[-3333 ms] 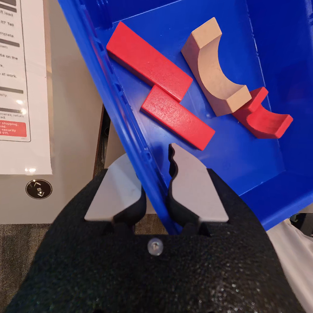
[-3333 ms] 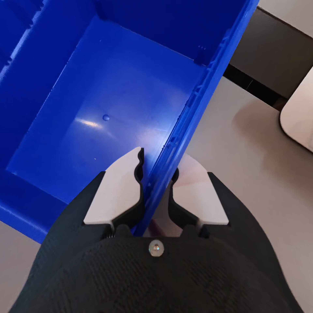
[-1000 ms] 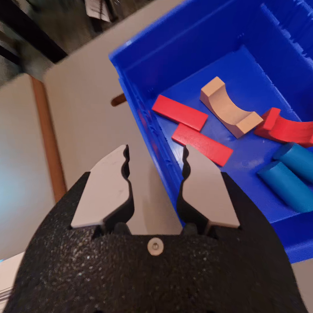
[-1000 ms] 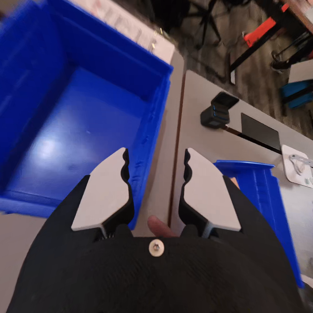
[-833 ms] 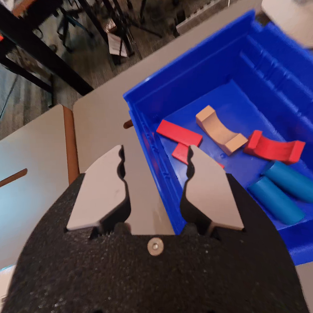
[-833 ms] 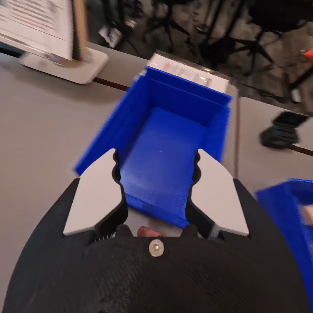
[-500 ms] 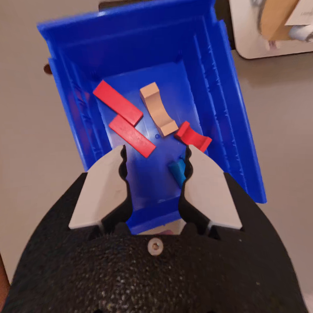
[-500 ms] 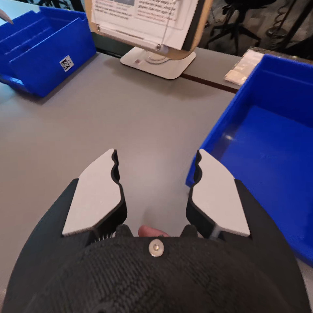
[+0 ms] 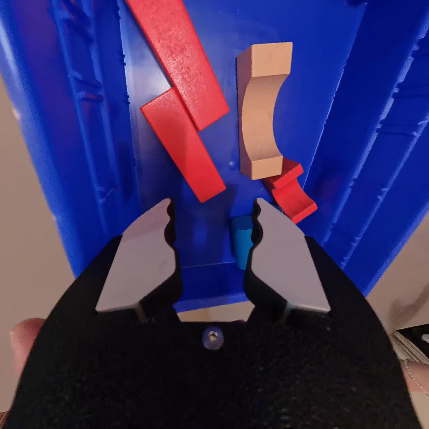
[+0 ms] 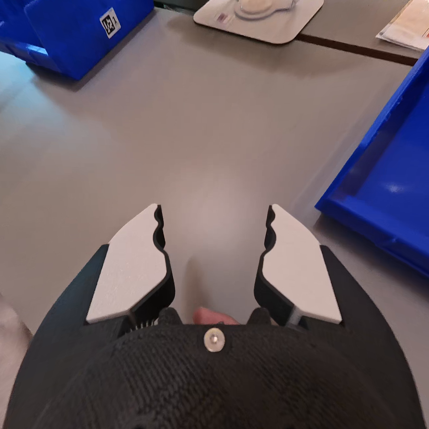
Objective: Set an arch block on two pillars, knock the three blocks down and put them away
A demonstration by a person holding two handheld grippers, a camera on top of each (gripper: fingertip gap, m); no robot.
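Note:
My left gripper (image 9: 212, 204) is open and empty, reaching down into a blue bin (image 9: 76, 144). On the bin floor lie two red flat blocks (image 9: 185, 148), a tan arch block (image 9: 260, 111), a red arch block (image 9: 292, 197) and a teal cylinder (image 9: 241, 241), which is half hidden behind my right finger (image 9: 281, 260). The nearer red flat block lies just beyond the fingertips. My right gripper (image 10: 214, 209) is open and empty, low over the bare grey table (image 10: 185, 130), with an empty blue bin (image 10: 383, 185) to its right.
Another blue bin (image 10: 69, 34) with a small square code tag stands at the table's far left. A white stand base (image 10: 255, 21) sits at the far edge, with papers (image 10: 404, 30) at the far right. A fingertip (image 9: 23, 336) shows beside the left gripper. The gap from one gripper's tips to the other's is roughly 55 cm. The red arch block (image 9: 292, 197) is closer to my left gripper, around 7 cm from its tips; the right tips are 45 cm off.
Both grippers let go of the bin walls that they gripped and opened. The left one swung over its bin and dropped in close to the blocks. The right one swung left, off its empty bin.

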